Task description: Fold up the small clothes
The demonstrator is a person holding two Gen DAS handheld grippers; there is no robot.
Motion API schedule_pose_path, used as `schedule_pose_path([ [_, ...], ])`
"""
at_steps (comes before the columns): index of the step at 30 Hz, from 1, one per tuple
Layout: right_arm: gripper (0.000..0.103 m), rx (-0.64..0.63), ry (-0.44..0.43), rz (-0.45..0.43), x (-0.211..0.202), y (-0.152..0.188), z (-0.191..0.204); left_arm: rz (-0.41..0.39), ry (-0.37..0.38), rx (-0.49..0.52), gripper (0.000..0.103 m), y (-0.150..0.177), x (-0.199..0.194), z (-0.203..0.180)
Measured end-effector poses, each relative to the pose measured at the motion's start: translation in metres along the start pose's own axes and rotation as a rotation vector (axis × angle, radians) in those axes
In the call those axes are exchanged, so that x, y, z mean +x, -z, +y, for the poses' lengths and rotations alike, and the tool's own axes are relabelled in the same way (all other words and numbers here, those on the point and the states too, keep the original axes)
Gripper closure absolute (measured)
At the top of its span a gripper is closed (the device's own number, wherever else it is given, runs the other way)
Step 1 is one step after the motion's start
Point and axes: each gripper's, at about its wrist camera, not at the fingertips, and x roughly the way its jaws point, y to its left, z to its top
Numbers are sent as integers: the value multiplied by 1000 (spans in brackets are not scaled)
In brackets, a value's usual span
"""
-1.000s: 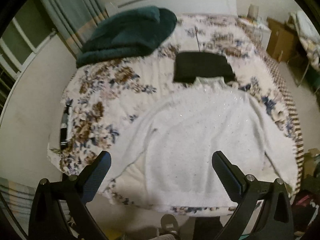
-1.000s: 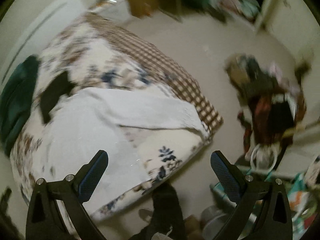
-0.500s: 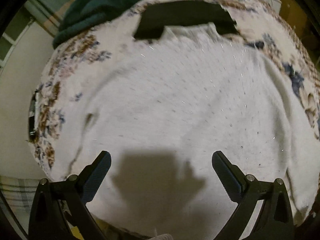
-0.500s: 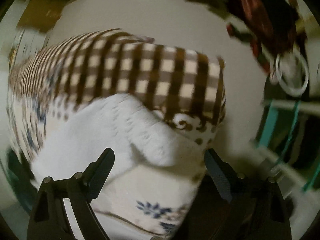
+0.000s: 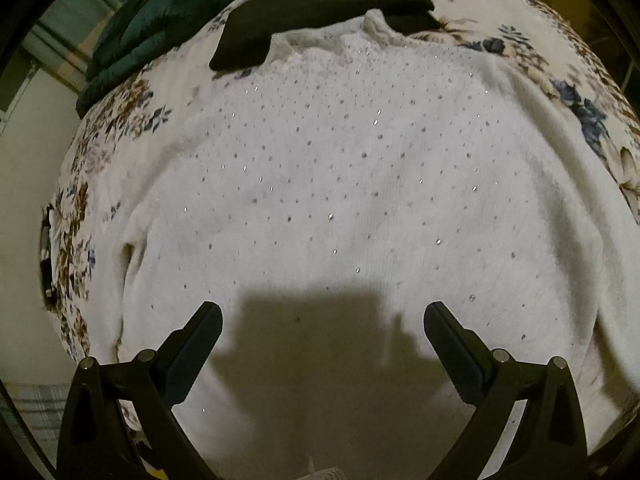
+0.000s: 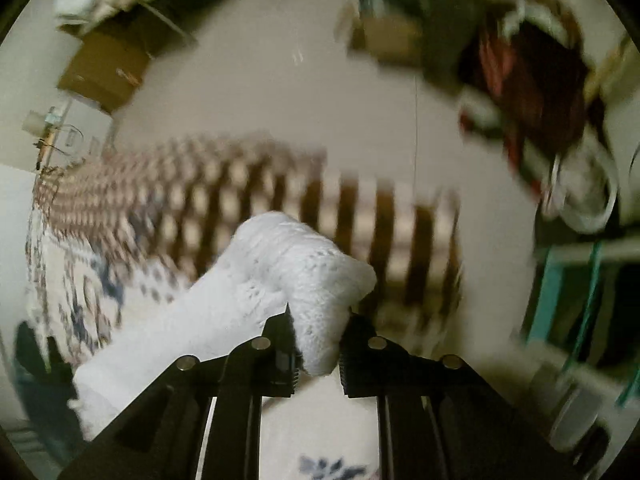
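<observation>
A white knit sweater point(image 5: 340, 184) with small sparkles lies spread flat on the floral bedspread point(image 5: 120, 120), collar at the far end. My left gripper point(image 5: 323, 320) is open and empty, hovering low over the sweater's lower body and casting a shadow on it. In the right wrist view my right gripper point(image 6: 317, 336) is shut on the white knit sleeve cuff point(image 6: 304, 268), which bunches up between the fingers above the bed's corner. The view is blurred.
A folded black garment point(image 5: 320, 4) lies just beyond the sweater's collar. A dark green blanket point(image 5: 160, 12) lies at the far left. The checked bed side point(image 6: 320, 200), a brown box point(image 6: 108, 68) and a pile of clutter point(image 6: 540, 80) stand on the floor.
My left gripper has dropped close over the sweater's body. My right gripper has moved to the sleeve at the bed's corner and shut on its cuff.
</observation>
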Motion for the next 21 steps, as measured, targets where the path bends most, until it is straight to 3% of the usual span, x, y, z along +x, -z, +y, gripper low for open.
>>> schedule_pose_path([
  [3,84,-110,32,-7,9,-17,14,-14,-1,12,0,-2,0,-2],
  [5,66,-144,45,78,31,-21,17,-9,2,12,0,-1,1,-2],
  [6,52,-137,61,115,39,-21,16,-8,5,10,0,0,2,-2],
  [10,40,62,-56,150,31,-16,-19,-6,9,18,0,2,4,0],
  [15,40,336,-269,233,52,1,-64,19,17,31,0,9,11,-3],
  [20,41,395,-276,111,71,-9,-67,26,23,22,0,11,15,-4],
  [21,48,392,-270,81,72,-13,-62,27,23,19,0,11,16,-3],
])
